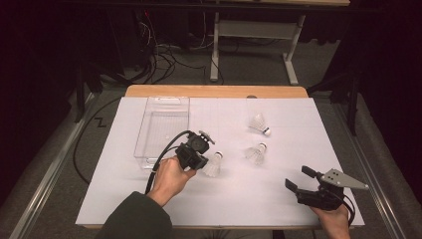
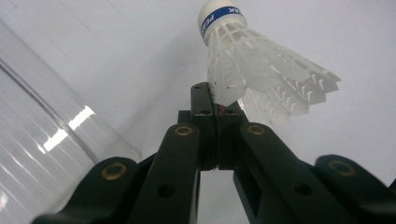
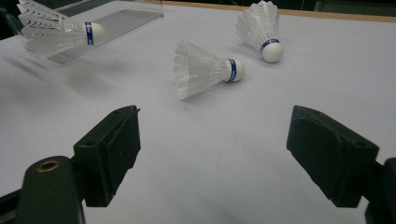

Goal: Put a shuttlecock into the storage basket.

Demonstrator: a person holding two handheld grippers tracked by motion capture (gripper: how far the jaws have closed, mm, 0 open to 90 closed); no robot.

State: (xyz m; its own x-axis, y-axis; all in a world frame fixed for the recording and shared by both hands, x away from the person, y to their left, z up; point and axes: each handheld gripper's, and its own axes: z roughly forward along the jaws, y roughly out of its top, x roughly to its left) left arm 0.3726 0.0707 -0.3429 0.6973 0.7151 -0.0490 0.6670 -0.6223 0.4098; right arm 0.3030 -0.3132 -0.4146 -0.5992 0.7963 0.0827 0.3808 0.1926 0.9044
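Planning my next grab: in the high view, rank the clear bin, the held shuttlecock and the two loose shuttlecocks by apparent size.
1. clear bin, far the largest.
2-4. held shuttlecock in the left gripper, middle shuttlecock and far shuttlecock: all look alike, so no ranking.

Both grippers are chunky black plastic: left gripper (image 1: 203, 160) has brass rivets and a thick black cable, right gripper (image 1: 300, 178) wears a grey triangular plate. Dark olive sleeve (image 1: 134, 218) at bottom left.
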